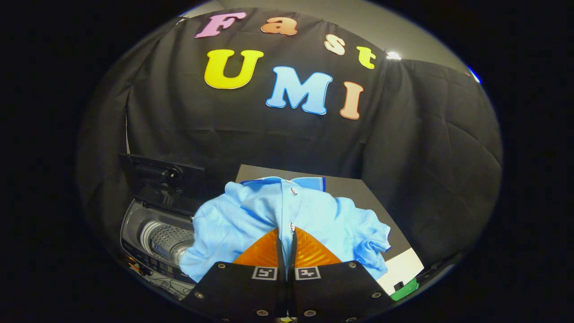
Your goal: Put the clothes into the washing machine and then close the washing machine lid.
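A light blue polo shirt (251, 220) with white buttons hangs bunched from my gripper (285, 233), whose two fingers are shut on the shirt's button placket. The shirt is lifted above a dark table (358, 193) and drapes around both fingers. To the left and lower sits the top-loading washing machine (134, 224), its dark lid (161, 177) standing upright and open. The perforated metal drum (168, 237) shows inside, partly hidden by the shirt's left edge.
A white sheet (401, 269) and a small green item (406, 289) lie at the table's near right corner. Cables (166, 282) trail below the machine's control panel. Black cloth walls close in behind and to the right.
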The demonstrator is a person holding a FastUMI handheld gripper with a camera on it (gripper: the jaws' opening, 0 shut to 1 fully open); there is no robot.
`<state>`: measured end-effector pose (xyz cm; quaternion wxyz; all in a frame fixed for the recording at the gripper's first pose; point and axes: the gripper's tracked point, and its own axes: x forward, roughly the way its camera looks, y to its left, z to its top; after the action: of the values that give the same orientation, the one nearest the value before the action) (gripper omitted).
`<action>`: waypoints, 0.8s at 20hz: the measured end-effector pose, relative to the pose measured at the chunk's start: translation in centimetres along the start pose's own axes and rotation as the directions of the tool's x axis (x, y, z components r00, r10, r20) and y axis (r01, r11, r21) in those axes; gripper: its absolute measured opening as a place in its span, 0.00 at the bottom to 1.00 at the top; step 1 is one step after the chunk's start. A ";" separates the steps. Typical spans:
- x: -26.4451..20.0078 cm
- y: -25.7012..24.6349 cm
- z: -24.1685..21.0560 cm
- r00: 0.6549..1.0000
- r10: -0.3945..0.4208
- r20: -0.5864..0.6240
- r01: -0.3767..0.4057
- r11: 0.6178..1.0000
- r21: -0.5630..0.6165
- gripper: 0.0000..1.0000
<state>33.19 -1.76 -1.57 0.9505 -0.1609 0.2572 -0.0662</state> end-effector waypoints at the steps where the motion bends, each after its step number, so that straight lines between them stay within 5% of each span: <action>1: -0.9 1.5 0.5 1.000 0.007 0.006 -0.007 1.000 -0.014 0.00; 16: -8.8 21.6 6.4 0.985 0.151 0.080 -0.140 0.983 -0.122 0.00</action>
<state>29.87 22.13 0.41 0.9523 -0.1994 0.2294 0.0257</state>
